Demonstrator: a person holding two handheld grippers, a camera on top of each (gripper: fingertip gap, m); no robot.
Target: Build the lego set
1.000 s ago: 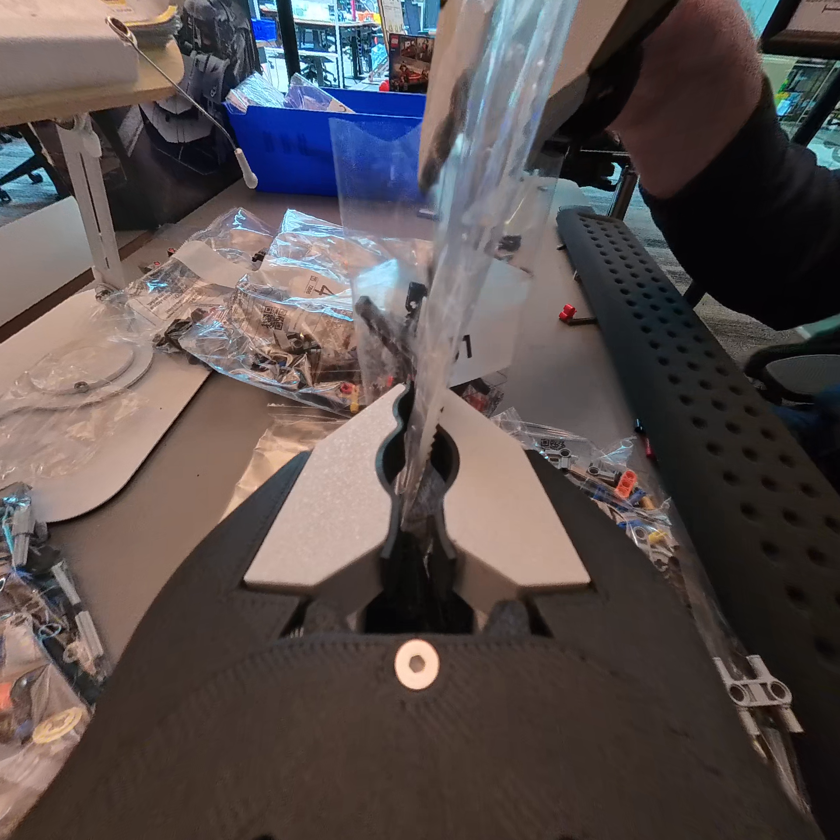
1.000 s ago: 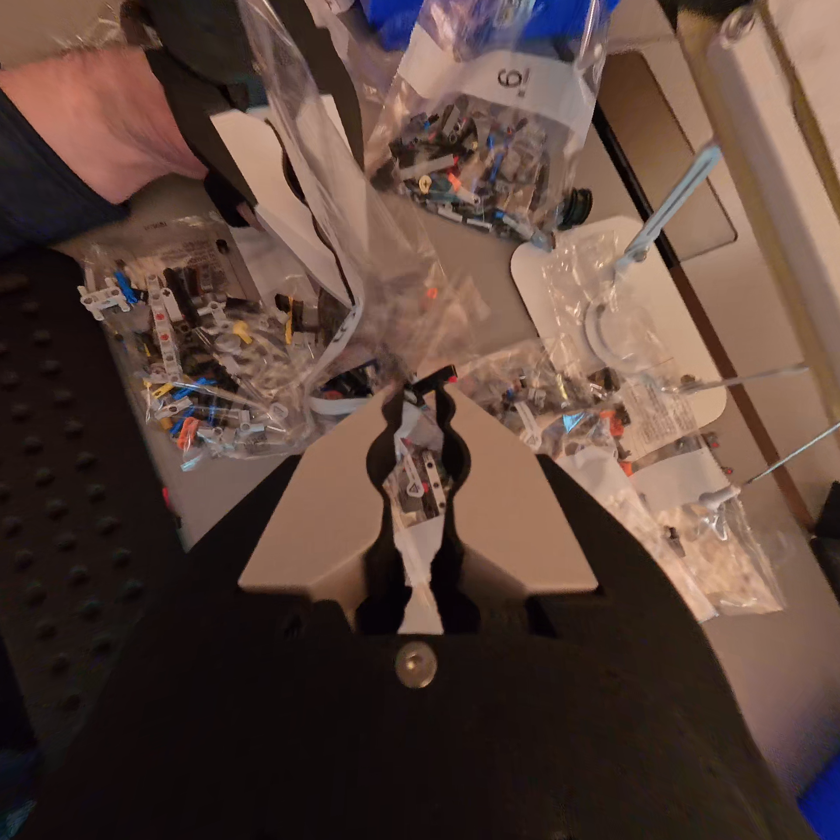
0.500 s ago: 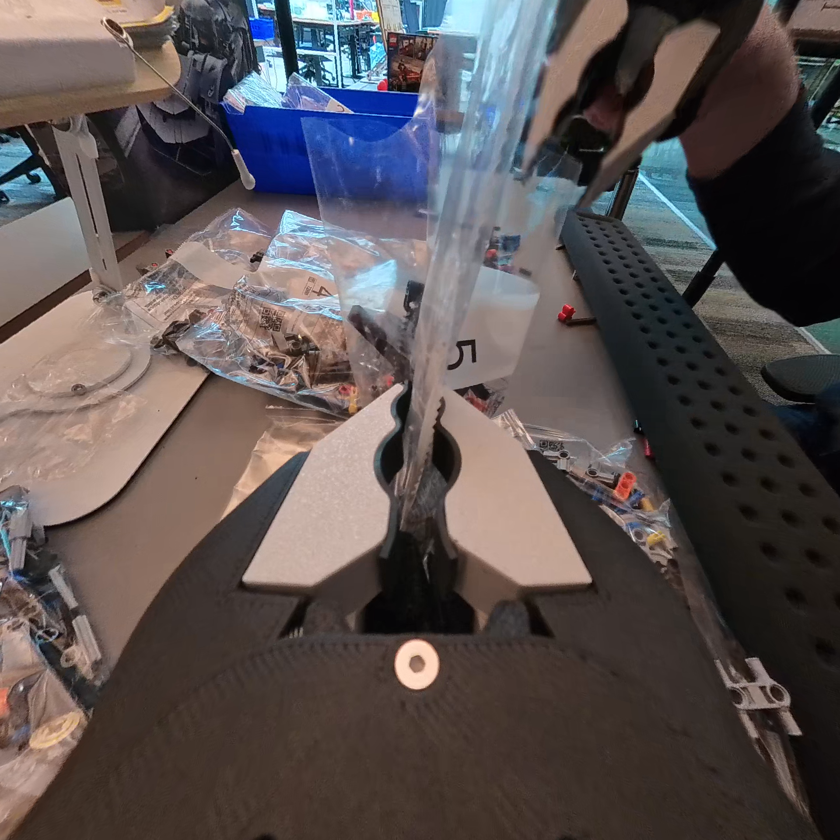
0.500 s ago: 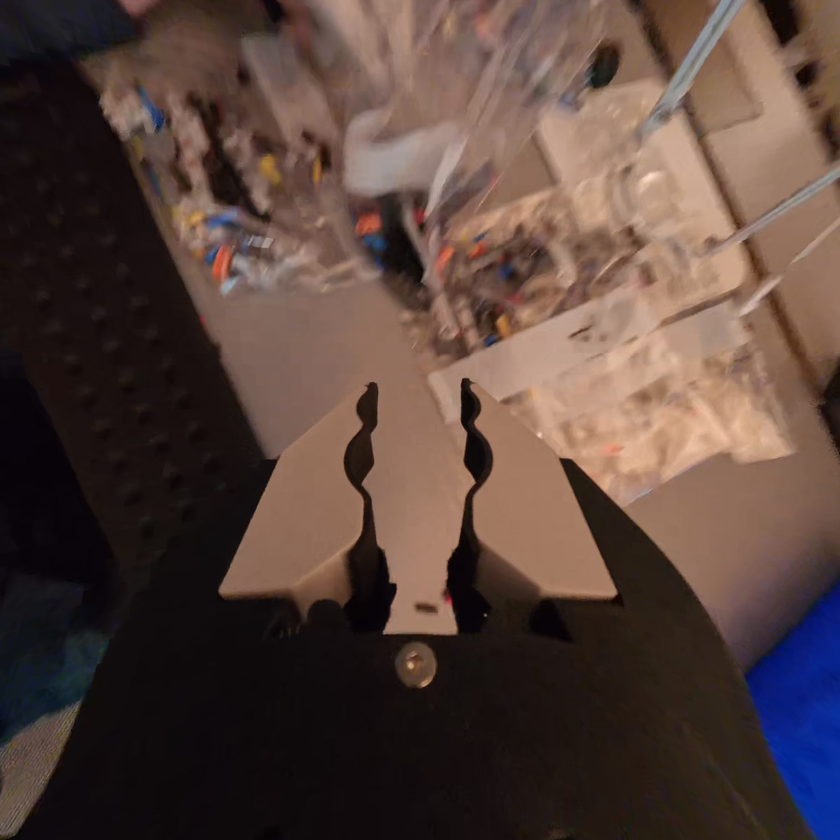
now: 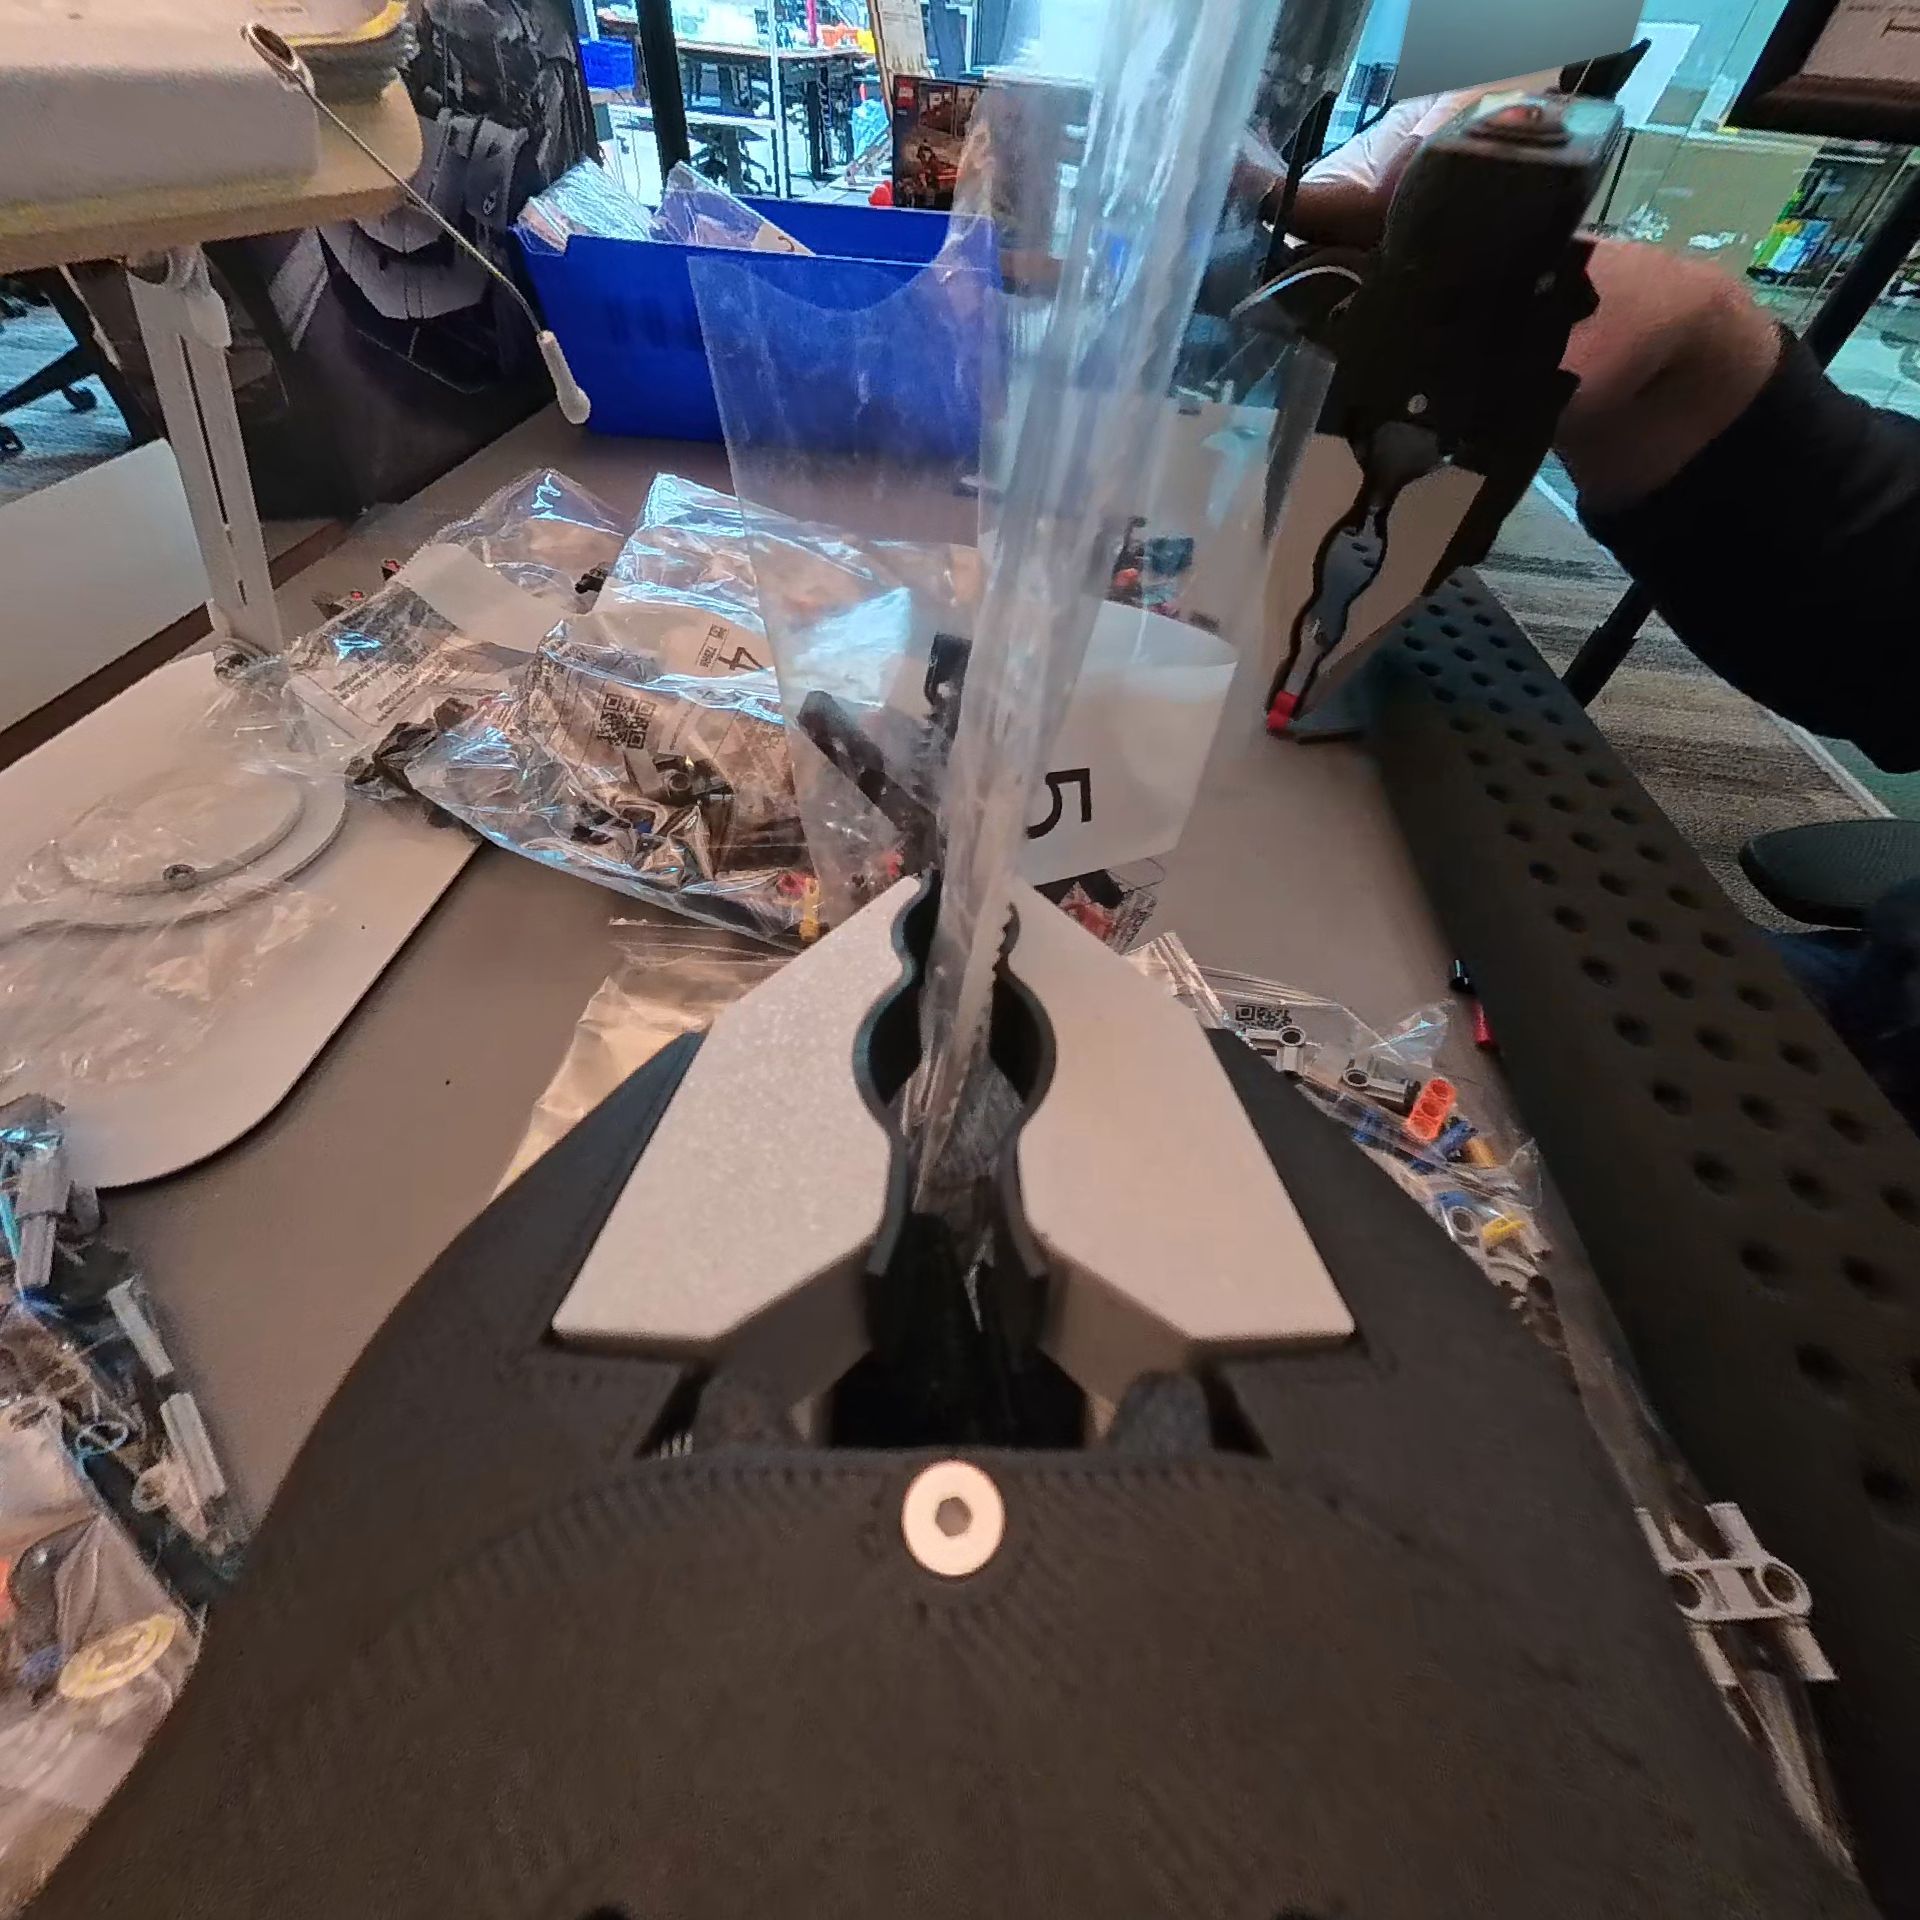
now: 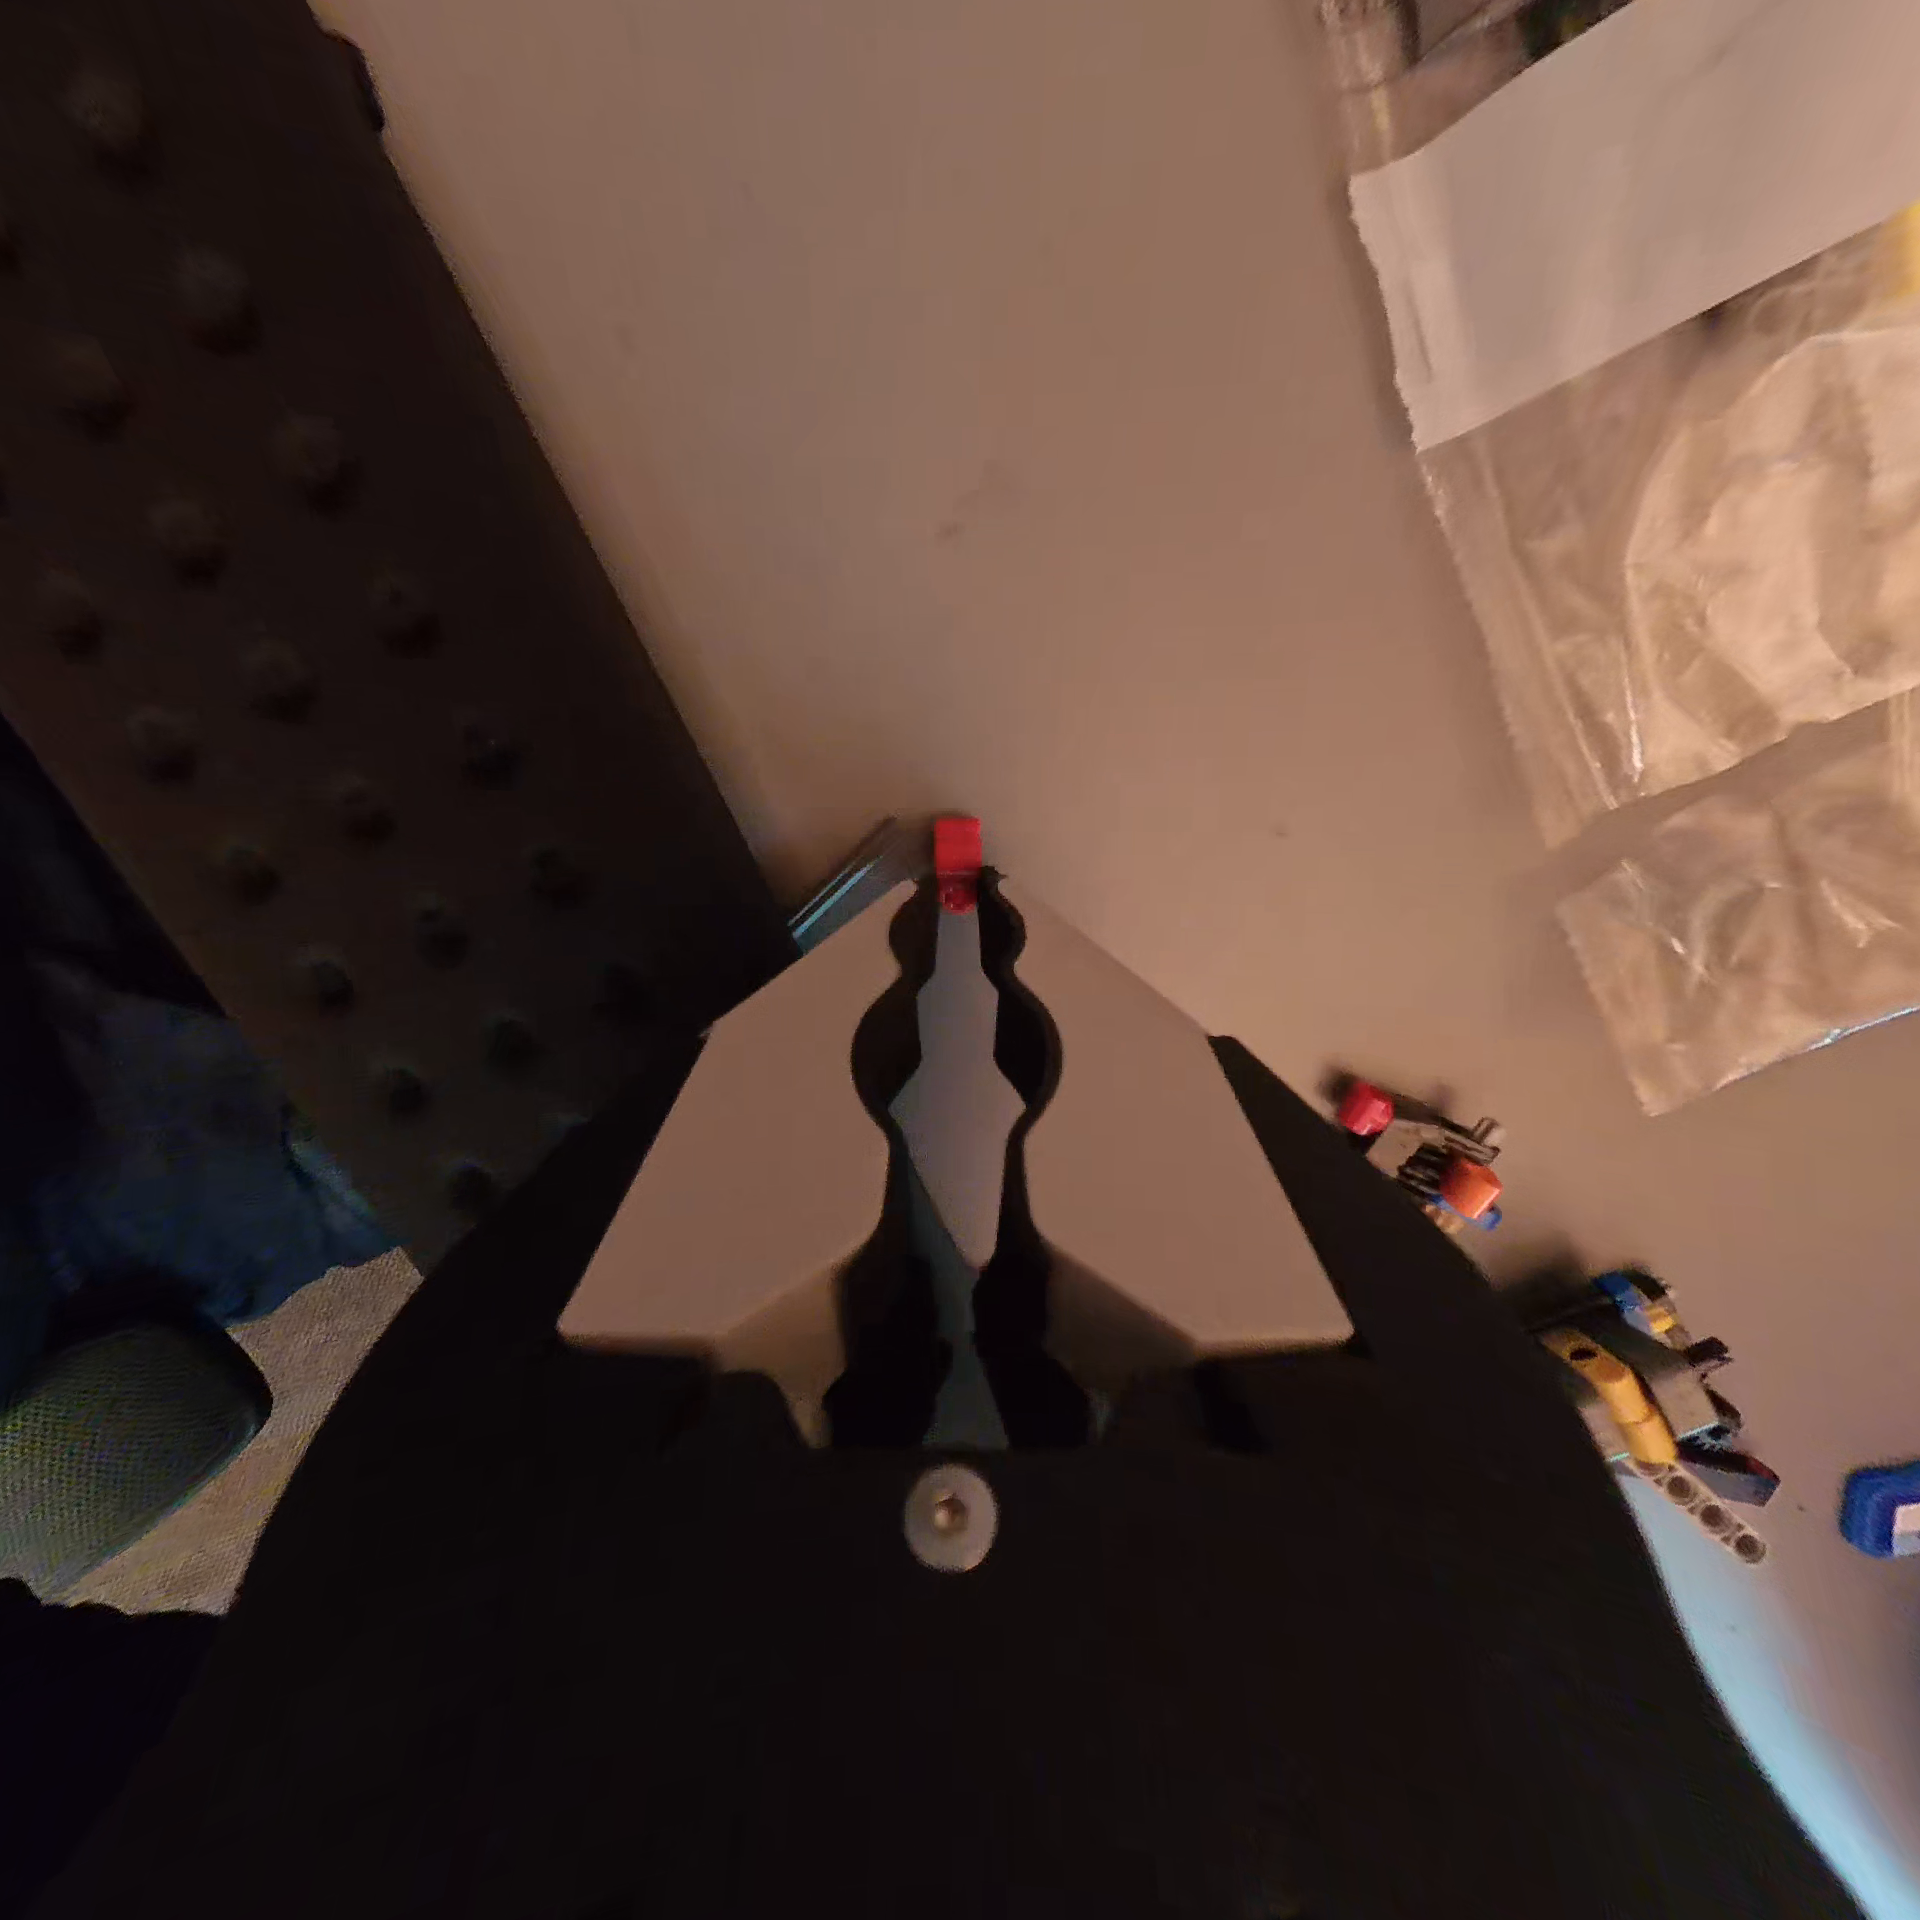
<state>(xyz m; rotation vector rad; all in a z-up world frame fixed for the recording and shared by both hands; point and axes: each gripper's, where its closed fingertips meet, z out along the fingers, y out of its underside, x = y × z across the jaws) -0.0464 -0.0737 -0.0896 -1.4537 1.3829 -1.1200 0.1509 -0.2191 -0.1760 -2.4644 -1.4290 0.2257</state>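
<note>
A clear bag (image 5: 1049, 520) is pinched between the closed jaws of the left gripper (image 5: 961, 914) and held upright above the table (image 5: 1278, 862). The right gripper (image 6: 961, 894) is lowered to the table beside the black pegboard (image 6: 260, 540); a narrow gap is kept between its jaws, and a red piece (image 6: 956, 847) is seen right at its tips. Whether the piece is gripped cannot be told. More bags of pieces (image 5: 623, 748) are spread over the table behind the held one.
</note>
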